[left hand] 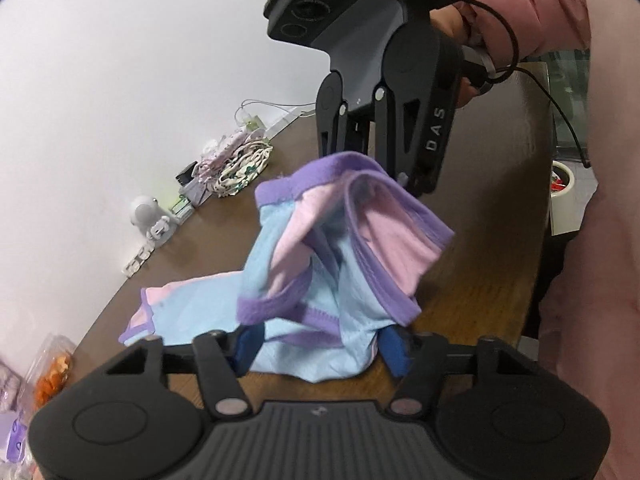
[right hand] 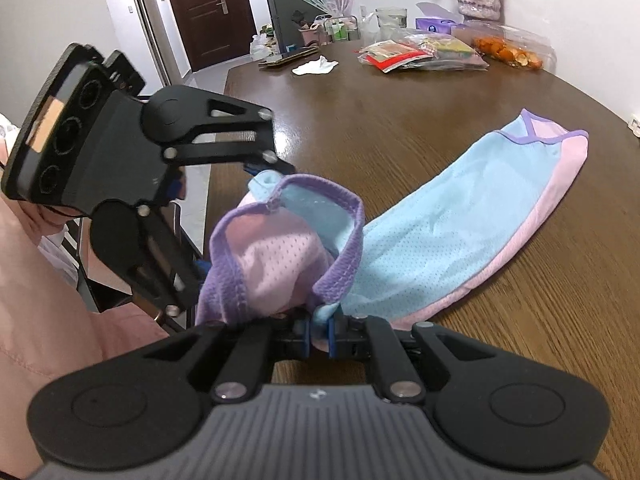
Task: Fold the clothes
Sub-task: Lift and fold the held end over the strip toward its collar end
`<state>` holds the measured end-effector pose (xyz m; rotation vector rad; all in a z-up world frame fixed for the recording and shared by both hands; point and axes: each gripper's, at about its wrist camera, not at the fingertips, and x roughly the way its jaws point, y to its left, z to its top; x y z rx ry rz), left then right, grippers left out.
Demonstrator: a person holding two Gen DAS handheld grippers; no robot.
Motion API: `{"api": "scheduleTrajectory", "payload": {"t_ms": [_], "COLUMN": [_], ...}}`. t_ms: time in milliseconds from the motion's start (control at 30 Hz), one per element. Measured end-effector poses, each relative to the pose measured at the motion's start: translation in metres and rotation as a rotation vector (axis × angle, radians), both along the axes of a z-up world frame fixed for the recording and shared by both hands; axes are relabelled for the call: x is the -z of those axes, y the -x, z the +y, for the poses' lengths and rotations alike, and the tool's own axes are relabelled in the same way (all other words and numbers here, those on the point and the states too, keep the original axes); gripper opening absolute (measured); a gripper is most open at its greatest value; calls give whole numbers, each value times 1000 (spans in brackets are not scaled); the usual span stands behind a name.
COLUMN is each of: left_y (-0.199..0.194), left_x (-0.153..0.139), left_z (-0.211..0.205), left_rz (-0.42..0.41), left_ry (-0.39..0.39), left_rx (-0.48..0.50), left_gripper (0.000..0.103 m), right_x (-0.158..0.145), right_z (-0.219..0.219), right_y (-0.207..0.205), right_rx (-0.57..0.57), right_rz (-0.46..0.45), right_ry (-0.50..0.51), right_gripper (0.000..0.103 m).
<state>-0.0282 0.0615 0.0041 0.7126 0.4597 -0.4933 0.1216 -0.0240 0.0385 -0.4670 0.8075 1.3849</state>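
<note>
Mesh garment, blue and pink with purple trim, partly lifted off wooden table; far end flat toward table's right edge, near end bunched and raised by person's-side edge. Right gripper clenched on blue-pink fabric fold. Left gripper parted, blue pads either side of hanging fabric, not pressing. Snack bags and orange peels near far edge.

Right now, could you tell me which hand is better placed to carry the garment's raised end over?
Right, probably. The right gripper is clamped on the garment, while the left gripper's fingers stand apart around loose cloth.
</note>
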Motion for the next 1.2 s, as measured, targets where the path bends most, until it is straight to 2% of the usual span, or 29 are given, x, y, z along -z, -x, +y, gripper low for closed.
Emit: {"api": "scheduleTrajectory", "payload": {"t_ms": [33,67,200,267,333,400,533,567,667,767,1000,1067,1200], "left_y": [-1,-2,5,6,-4,-22,-64,-70,-83,-87,-83,-82,-80], "left_x": [-2,-4,-13,-17,-21,-23,-15,-12,-3,5,12,12,13], "left_z": [3,8,25,33,46,64,105,112,127,136,147,144,135], "left_rz": [16,38,112,190,290,368,502,522,555,577,580,573,579], "left_ry": [31,73,217,300,425,563,849,891,963,989,1047,1036,1007], "left_rx": [10,21,68,95,100,44,-123,-155,-238,-287,-306,-305,-330], "left_gripper": [39,26,11,11,10,10,12,12,12,12,13,13,12], "right_x": [-1,-1,-4,-7,-11,-11,1,5,14,21,34,39,49], "right_z": [1,1,-1,-3,-3,0,5,5,-1,-13,-41,-46,-45], "right_y": [1,2,5,5,0,-18,-71,-80,-95,-98,-94,-93,-90], "right_rx": [-1,-3,-25,-57,-83,-65,43,67,115,151,223,252,293], "right_rz": [-6,-9,20,60,123,201,404,438,490,525,587,603,622], "right_ry": [2,4,6,6,6,18,14,5,-29,-61,-168,-198,-198], "right_gripper": [7,7,7,7,7,8,9,11,13,21,21,21,10]}}
